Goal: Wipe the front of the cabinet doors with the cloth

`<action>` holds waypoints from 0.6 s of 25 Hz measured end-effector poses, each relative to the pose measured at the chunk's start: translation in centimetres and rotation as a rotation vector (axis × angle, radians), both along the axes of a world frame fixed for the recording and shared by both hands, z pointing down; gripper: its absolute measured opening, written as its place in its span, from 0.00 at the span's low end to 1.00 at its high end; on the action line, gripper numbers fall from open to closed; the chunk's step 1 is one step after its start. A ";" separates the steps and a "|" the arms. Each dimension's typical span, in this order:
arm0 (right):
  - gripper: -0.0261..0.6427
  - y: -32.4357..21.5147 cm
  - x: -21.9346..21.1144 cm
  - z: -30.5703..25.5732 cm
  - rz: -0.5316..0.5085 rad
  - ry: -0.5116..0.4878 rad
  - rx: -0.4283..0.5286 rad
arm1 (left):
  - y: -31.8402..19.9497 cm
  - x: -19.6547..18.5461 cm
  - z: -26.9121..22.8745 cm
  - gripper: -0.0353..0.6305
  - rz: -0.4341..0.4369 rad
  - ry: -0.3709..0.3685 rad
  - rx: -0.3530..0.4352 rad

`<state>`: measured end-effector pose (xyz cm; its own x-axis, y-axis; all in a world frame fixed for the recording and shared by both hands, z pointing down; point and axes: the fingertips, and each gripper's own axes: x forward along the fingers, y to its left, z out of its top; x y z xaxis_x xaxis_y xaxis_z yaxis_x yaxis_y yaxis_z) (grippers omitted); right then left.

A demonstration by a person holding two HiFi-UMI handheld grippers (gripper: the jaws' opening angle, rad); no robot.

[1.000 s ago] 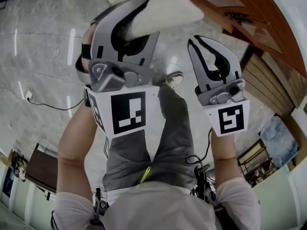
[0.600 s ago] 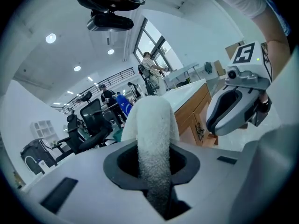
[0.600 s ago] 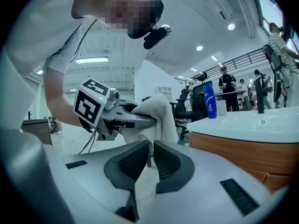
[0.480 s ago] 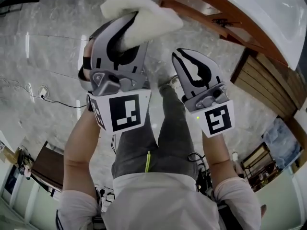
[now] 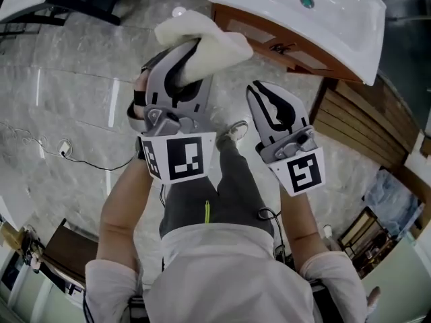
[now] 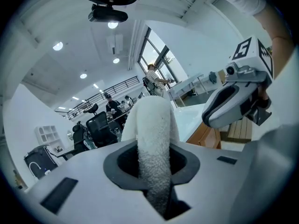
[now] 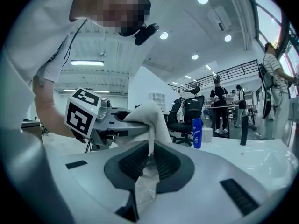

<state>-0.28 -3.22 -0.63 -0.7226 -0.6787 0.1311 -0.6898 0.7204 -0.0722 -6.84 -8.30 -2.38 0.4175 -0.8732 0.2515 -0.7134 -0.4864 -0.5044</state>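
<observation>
In the head view my left gripper [image 5: 183,46] is shut on a white fluffy cloth [image 5: 205,36], which bulges out past its fingertips. The cloth hangs over the floor, just left of the brown wooden cabinet [image 5: 269,39] and apart from its door. A white basin [image 5: 330,12] tops the cabinet. My right gripper [image 5: 261,94] is shut with nothing in it, to the right of the left one and below the cabinet front. In the left gripper view the cloth [image 6: 152,134] fills the slot between the jaws. The right gripper view shows the cloth [image 7: 147,115] beyond its closed jaws.
Grey marble floor [image 5: 67,86] lies below, with a black cable [image 5: 81,152] at the left. Slatted wooden panels [image 5: 363,120] lean at the right of the cabinet. A blue bottle [image 7: 197,132], office chairs and standing people show in the distance of the right gripper view.
Both grippers have dropped lower in the view and stand farther from the cabinet. The white basin top has come into sight. The cloth stays clamped in the left gripper.
</observation>
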 end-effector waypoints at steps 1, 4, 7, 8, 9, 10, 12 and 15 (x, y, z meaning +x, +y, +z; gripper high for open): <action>0.13 0.3 0.5 -1.2 0.008 -0.002 0.003 | 0.4 0.5 -1.1 0.19 0.002 0.008 0.004; 0.13 0.8 1.9 -4.0 0.031 -0.011 0.013 | 1.1 1.6 -4.0 0.19 0.003 0.026 0.022; 0.13 1.7 3.1 -6.2 0.038 -0.003 0.022 | 2.0 2.1 -6.8 0.19 -0.004 0.038 0.039; 0.13 2.0 3.3 -6.9 0.036 0.001 0.027 | 2.4 2.1 -7.7 0.19 -0.008 0.042 0.044; 0.13 2.3 3.5 -7.7 0.031 0.004 0.034 | 2.8 2.2 -8.5 0.19 -0.013 0.045 0.048; 0.13 2.6 3.6 -8.5 0.026 0.005 0.040 | 3.2 2.1 -9.4 0.19 -0.018 0.049 0.052; 0.13 3.2 3.9 -10.3 0.023 0.001 0.055 | 3.9 2.0 -11.0 0.19 -0.031 0.060 0.058; 0.13 3.9 4.7 -12.7 0.031 -0.005 0.077 | 4.9 1.4 -13.0 0.19 -0.060 0.076 0.066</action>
<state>4.38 0.69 -13.29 -0.7012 -0.7091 0.0739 -0.7119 0.7019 -0.0207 -5.45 -3.36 -15.41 0.3797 -0.9108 0.1622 -0.7779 -0.4092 -0.4769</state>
